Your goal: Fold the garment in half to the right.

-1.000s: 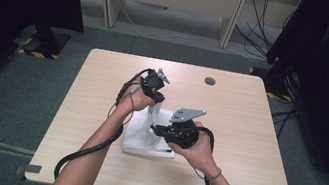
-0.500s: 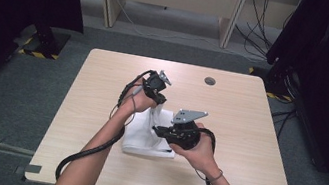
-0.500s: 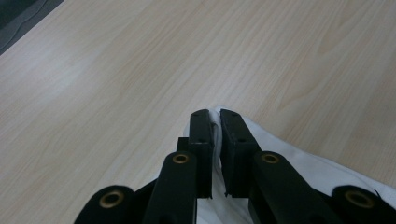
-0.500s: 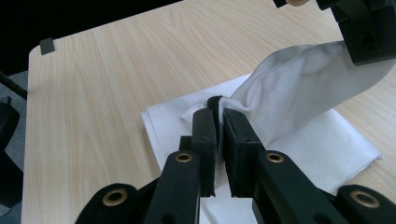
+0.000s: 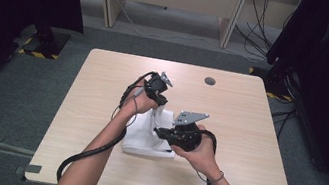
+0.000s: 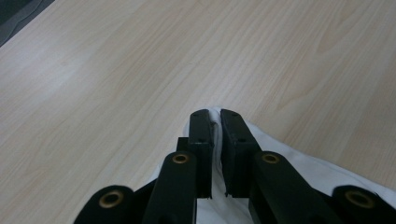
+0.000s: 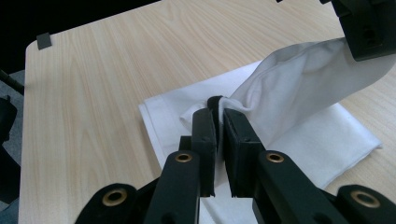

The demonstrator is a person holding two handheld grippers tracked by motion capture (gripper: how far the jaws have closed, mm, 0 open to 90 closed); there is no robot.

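A white cloth [image 5: 144,140] lies folded near the middle of the wooden table [image 5: 247,131]. My left gripper [image 5: 160,103] is shut on one edge of its top layer and holds it above the table; in the left gripper view the white cloth [image 6: 299,163] is pinched between the jaws at my left gripper [image 6: 215,114]. My right gripper [image 5: 159,133] is shut on the same raised layer lower down. In the right gripper view the cloth [image 7: 299,88] rises from my right gripper [image 7: 218,103] up to the left gripper [image 7: 369,28] at the top right, while the rest lies flat.
A small round grommet [image 5: 210,81] sits in the table's far right part. Beyond the table's far edge stand desk legs and cables [image 5: 263,7] on the floor. Grey tape tabs mark the near corners [image 5: 33,169].
Both grippers have lifted the held layer of cloth a little higher and shifted slightly right. The folded part stays on the table.
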